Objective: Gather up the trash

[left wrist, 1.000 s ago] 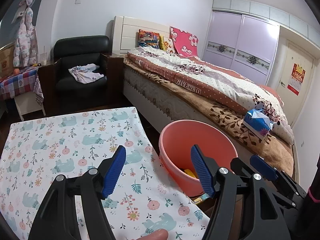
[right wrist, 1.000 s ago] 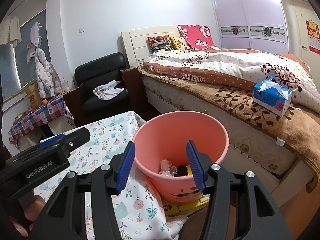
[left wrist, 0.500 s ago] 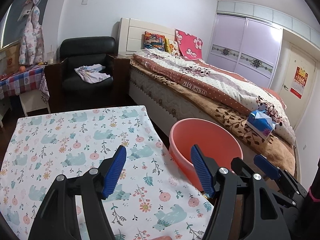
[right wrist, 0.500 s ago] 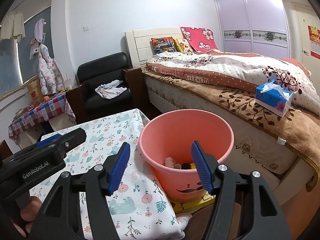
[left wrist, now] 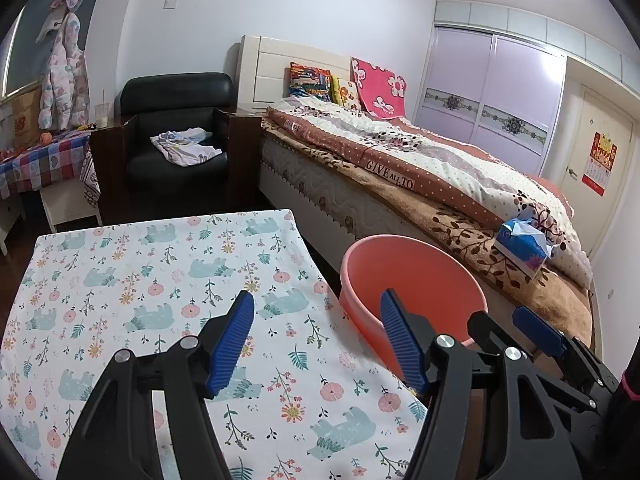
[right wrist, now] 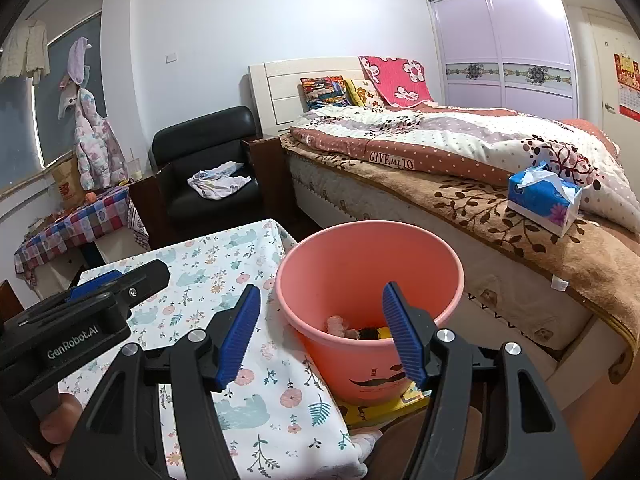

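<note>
A: Biggest first?
B: Bed [right wrist: 460, 168] filled the upper right of the right wrist view. Table [left wrist: 160, 280] under a flowered cloth took the lower left of the left wrist view.

A: Trash?
B: Pink bin [right wrist: 368, 280] sat center frame, between table and bed, just beside the table edge. A few scraps of trash [right wrist: 356, 330] lay at its bottom. A tissue box [right wrist: 546, 202] rested on the bed, right side.

A: Grippers?
B: Left gripper [left wrist: 316, 340] stood wide, nothing between the fingers. Right gripper [right wrist: 320, 338] likewise wide and empty, framing the bin.
</note>
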A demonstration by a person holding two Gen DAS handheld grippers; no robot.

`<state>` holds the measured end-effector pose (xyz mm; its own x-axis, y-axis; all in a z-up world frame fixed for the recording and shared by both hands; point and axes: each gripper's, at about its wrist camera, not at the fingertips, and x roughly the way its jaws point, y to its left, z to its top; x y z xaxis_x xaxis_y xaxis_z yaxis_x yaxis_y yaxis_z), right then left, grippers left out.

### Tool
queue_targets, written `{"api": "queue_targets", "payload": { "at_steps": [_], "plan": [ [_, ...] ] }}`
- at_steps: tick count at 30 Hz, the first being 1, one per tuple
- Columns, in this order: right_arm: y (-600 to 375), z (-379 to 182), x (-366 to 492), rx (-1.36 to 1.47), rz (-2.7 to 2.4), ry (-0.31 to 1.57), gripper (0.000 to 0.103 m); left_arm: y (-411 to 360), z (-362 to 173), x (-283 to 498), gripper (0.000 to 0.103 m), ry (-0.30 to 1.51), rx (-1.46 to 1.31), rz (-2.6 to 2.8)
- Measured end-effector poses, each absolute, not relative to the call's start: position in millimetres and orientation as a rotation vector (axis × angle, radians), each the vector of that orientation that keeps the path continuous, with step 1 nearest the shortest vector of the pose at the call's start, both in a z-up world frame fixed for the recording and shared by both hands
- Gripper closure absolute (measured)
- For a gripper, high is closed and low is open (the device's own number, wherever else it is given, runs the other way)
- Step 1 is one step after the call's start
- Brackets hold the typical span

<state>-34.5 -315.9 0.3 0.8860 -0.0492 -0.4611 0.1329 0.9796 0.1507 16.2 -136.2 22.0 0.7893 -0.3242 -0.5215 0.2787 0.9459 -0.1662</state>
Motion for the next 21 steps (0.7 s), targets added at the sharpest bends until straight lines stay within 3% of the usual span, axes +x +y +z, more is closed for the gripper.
{"api": "queue_targets", "payload": {
  "at_steps": [21],
  "plan": [
    [-318.1,-5.7,-34.5,0.183,-0.099,0.484,0.039,-139.0,18.2,14.5,0.038,0.582,-0.078,-0.326]
  ]
}}
